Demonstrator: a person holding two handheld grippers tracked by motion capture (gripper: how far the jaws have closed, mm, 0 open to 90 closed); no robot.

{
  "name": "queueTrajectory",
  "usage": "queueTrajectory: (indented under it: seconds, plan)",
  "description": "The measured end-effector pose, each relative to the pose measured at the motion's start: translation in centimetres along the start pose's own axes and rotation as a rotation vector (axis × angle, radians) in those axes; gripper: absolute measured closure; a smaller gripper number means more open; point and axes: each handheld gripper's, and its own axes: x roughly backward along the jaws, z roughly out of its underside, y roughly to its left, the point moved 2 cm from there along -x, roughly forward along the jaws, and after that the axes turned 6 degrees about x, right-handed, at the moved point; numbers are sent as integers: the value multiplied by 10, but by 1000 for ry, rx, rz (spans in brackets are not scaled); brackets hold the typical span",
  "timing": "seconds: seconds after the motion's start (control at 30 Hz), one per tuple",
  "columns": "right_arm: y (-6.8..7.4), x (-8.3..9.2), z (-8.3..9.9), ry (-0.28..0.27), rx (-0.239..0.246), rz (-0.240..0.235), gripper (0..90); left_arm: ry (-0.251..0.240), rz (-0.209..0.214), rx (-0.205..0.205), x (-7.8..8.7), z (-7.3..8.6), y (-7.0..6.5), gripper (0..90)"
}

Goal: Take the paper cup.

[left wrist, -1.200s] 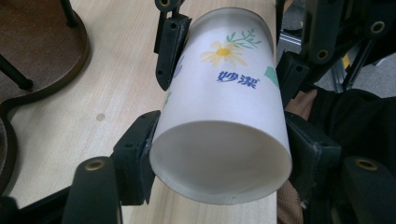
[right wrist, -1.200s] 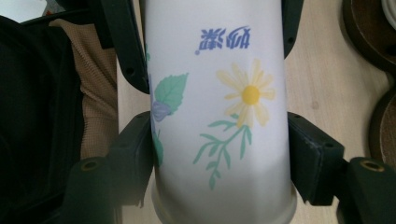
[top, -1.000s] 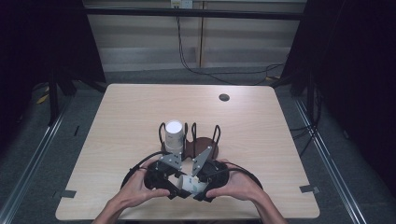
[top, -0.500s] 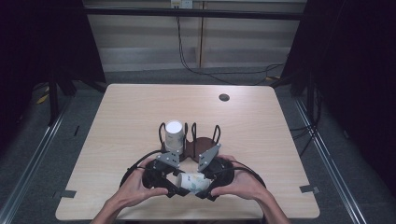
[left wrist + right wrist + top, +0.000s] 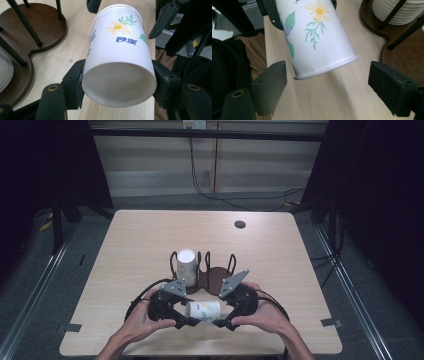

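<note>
The cup (image 5: pixel 202 310) lies on its side, held above the table (image 5: pixel 130 240) near the middle of its front edge, between the two grippers. It is a white paper cup with a flower print, and nothing is visible inside it. The left gripper (image 5: pixel 176 312) is clamped on the cup at its open mouth, one pad against each side of the rim. The right gripper (image 5: pixel 223 318) faces the cup's base; its jaws have just been opening and stand wide, clear of the cup on both sides. Just behind the cup stands a dark brown rack (image 5: pixel 216 277) with upright black wire loops. Its left bay holds a stack (image 5: pixel 186 266) of white cups; the right bay is bare.
</note>
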Motion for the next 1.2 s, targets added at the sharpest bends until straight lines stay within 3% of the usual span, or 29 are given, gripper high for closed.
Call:
queueTrajectory:
  seconds: [0.33, 0.57, 0.83, 1.2]
  plan:
    - [-5, 11, 4, -149, -72, 4, 143, -58, -19, 6, 8, 0, 2, 370]
    - [-8, 15, 12, -202, -121, 23, 135, -89, -29, 2, 12, -2, 1, 370]
    - [-9, 22, 12, -304, -144, 23, 139, -128, -35, 0, 14, -2, 3, 369]
    - [-10, 22, 13, -383, -159, -1, 141, -177, -49, 8, 19, -4, 3, 369]
